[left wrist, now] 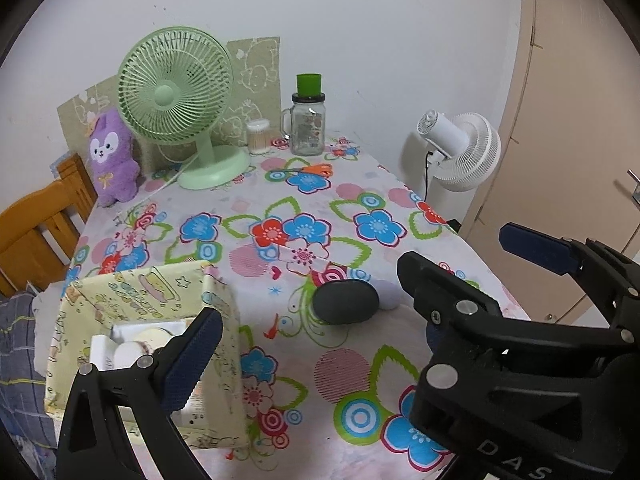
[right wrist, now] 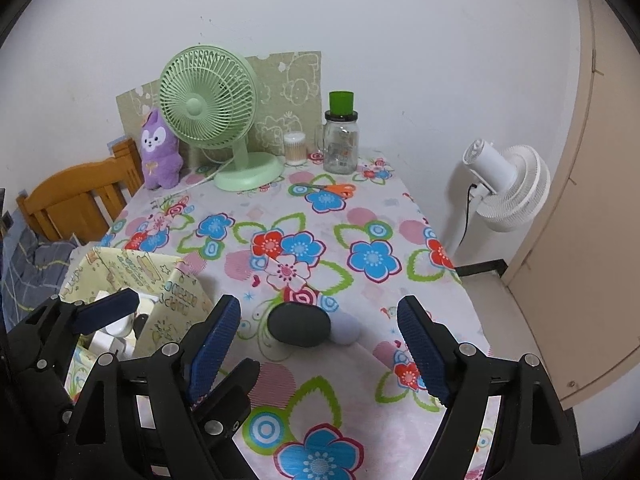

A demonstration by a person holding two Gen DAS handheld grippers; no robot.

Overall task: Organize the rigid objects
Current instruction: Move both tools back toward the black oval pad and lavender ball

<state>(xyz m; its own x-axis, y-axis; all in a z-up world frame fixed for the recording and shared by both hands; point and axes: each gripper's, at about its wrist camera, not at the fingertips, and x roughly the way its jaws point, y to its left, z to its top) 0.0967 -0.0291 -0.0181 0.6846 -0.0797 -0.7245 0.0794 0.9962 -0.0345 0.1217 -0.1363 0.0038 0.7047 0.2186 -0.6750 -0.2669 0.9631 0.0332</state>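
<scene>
The worktop (right wrist: 360, 216), draped in a bright flower-print cloth, fills most of both views and stands against a pale wall. At its far left stands a green desk fan (right wrist: 208, 108), with a purple plush toy (right wrist: 159, 152) just left of it and a printed board (right wrist: 292, 92) leaning on the wall behind. Off the worktop's right side a white fan (right wrist: 508, 184) stands on the floor, and a wooden chair (right wrist: 76, 200) sits past the far left edge. On the near left of the worktop is a pale yellow patterned box (left wrist: 132, 292), open at the top, with white containers (left wrist: 132, 344) lying inside it. The left hand-held gripper (right wrist: 158, 322) hangs over the right wall of this box with its jaws spread and nothing between them; one finger is above the box's inside and the other outside it. The right hand-held gripper (right wrist: 320, 352) hovers near the worktop's front edge, jaws wide apart and holding nothing. Just beyond it, roughly in line with the gap between its fingers, lies a dark grey oval object (right wrist: 299, 326), and touching its right side is a smaller pale lilac rounded object (right wrist: 347, 329). At the far side stand a glass jar with a green lid (right wrist: 341, 136) and a small tub of cotton swabs (right wrist: 295, 148), with orange-handled scissors (right wrist: 334, 189) lying flat in front of them.
</scene>
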